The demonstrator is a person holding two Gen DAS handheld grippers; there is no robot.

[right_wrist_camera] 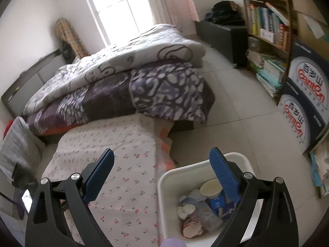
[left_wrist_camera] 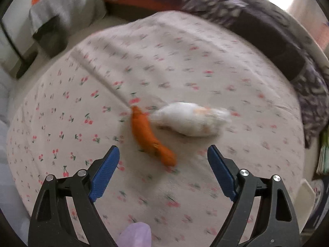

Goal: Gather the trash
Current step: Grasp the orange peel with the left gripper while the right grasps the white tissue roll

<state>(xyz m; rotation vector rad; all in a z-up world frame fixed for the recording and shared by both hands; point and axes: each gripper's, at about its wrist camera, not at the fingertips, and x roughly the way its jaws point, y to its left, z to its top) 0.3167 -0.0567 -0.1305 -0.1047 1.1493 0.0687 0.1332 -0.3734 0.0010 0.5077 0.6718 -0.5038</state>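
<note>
In the left wrist view an orange wrapper (left_wrist_camera: pixel 151 138) and a crumpled white wrapper (left_wrist_camera: pixel 192 121) lie side by side on the cherry-print sheet (left_wrist_camera: pixel 61 107). My left gripper (left_wrist_camera: pixel 163 154) hangs just above and short of them, open, with nothing between its blue pads (left_wrist_camera: pixel 104 175). The picture is blurred. In the right wrist view my right gripper (right_wrist_camera: pixel 162 158) is open and holds nothing; it hovers over the edge of the cherry-print surface (right_wrist_camera: pixel 115 144) and a white bin (right_wrist_camera: pixel 164 183) on the floor, which holds a paper cup (right_wrist_camera: pixel 211 188) and several wrappers.
A purple patterned quilt (right_wrist_camera: pixel 164 88) is piled on the bed behind the sheet. A bookshelf (right_wrist_camera: pixel 267 30) and printed boxes (right_wrist_camera: pixel 304 103) stand on the right. A dark bench (right_wrist_camera: pixel 224 35) stands by the far wall. A grey cloth (right_wrist_camera: pixel 18 144) covers something at the left.
</note>
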